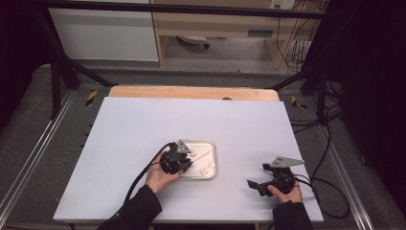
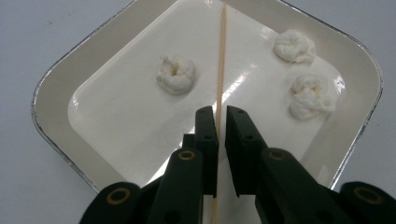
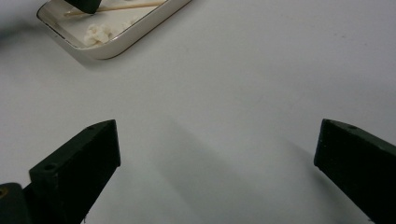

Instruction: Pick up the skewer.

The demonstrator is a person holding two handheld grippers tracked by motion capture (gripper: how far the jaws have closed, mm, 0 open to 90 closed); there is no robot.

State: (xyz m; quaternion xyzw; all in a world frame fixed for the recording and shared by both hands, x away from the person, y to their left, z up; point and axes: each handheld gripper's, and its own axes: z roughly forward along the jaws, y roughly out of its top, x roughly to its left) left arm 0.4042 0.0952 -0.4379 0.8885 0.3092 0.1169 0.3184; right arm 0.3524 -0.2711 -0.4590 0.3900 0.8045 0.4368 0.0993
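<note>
A shallow white tray [image 2: 51, 93] with a metal rim holds three white fluffy lumps [image 2: 175, 73] [image 2: 294, 45] [image 2: 310, 95] and a thin wooden skewer [image 2: 222, 56] lying across it. My left gripper [image 2: 222, 112] reaches into the tray [image 1: 213, 158] from its left side. Its jaws stand close together on either side of the skewer's near part, with a narrow gap still showing beside the stick. My right gripper [image 1: 257, 175] rests low over the bare table to the right of the tray. In its own view the right gripper [image 3: 217, 140] is wide open with nothing between its jaws.
The white tabletop [image 1: 143, 129] spreads around the tray, with a wooden strip [image 1: 191, 92] along its far edge. Black frame bars and cables run along the right side. From the right gripper view, the tray [image 3: 140, 28] lies at the upper left.
</note>
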